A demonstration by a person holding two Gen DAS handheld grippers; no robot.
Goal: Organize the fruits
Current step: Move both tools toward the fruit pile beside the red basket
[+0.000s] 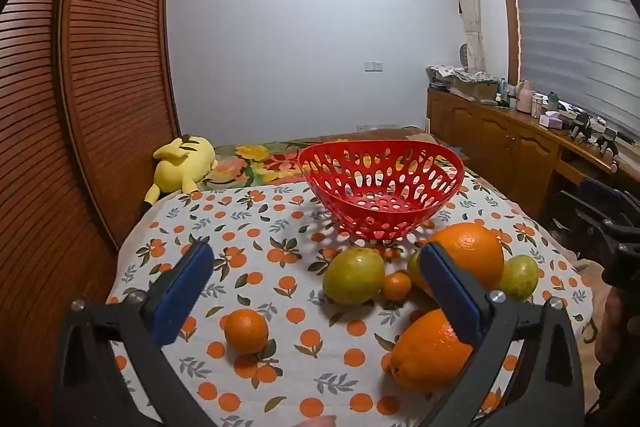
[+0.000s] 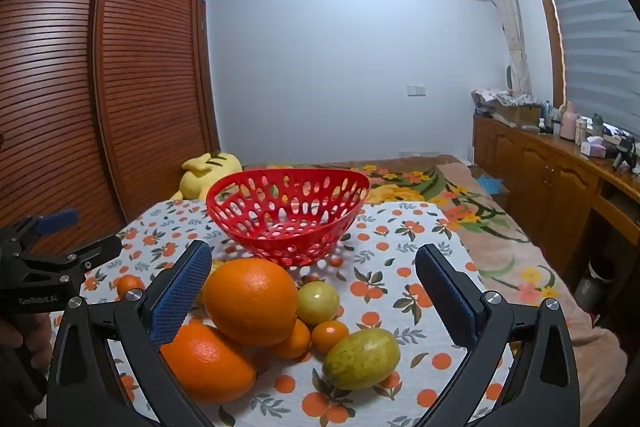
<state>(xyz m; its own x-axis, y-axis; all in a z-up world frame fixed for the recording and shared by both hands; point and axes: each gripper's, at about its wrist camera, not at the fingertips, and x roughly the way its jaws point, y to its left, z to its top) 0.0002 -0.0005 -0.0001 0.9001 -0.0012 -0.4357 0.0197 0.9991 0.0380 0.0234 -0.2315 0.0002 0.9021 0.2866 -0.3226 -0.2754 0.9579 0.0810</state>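
An empty red perforated basket [image 1: 380,187] [image 2: 288,215] stands at the far side of the table. In front of it lies a cluster of fruit: two large oranges [image 1: 472,251] [image 1: 428,351] [image 2: 252,301] [image 2: 204,363], yellow-green fruits [image 1: 354,277] [image 2: 362,357] [image 2: 318,301] and small tangerines [image 1: 396,285] [image 2: 330,335]. One orange [image 1: 246,331] lies apart on the left. My left gripper [image 1: 316,291] hovers open over the near table, nothing between its blue pads. My right gripper [image 2: 314,287] is open too, above the cluster, touching nothing.
The table wears an orange-print cloth [image 1: 256,227]. Behind it is a bed with a yellow plush toy [image 1: 180,163]. A louvred wooden wardrobe [image 1: 100,87] stands left and a cluttered wooden sideboard [image 2: 560,167] right. The other gripper's black frame [image 1: 608,227] [image 2: 40,267] shows at each view's edge.
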